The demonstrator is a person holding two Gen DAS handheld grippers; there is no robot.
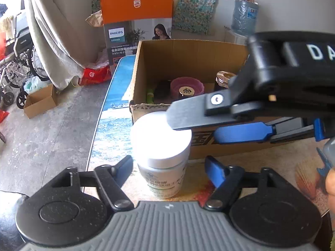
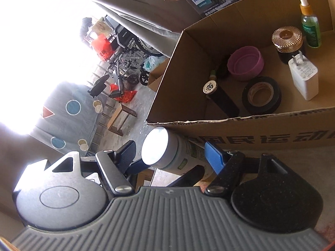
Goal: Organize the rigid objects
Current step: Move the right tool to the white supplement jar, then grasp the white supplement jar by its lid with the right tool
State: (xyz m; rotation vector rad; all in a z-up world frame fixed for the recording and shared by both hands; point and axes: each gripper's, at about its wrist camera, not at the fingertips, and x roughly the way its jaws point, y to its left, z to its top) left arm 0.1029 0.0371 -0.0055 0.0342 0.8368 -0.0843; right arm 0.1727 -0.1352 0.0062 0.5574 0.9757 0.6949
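A white-lidded jar [image 1: 162, 152] with a green label stands on the table in front of an open cardboard box [image 1: 188, 54]. My left gripper [image 1: 168, 167] is open, its fingers either side of the jar. My right gripper [image 1: 194, 123] reaches in from the right above the jar's lid, jaws apart. In the right wrist view the jar [image 2: 165, 148] sits between the open right gripper [image 2: 170, 152] fingers, apart from both. The box [image 2: 261, 123] holds a purple bowl [image 2: 245, 62], black tape roll [image 2: 261, 95], white charger [image 2: 303, 77], dropper bottle [image 2: 311, 27], gold-lidded jar [image 2: 287, 38] and a black tube [image 2: 222, 98].
The table [image 1: 261, 167] has a seashell-print cover and its left edge runs close to the jar. A Philips carton [image 1: 137, 25] stands behind the box. A wheelchair [image 1: 18, 62], a small cardboard box [image 1: 39, 102] and a curtain [image 1: 52, 41] are on the left floor.
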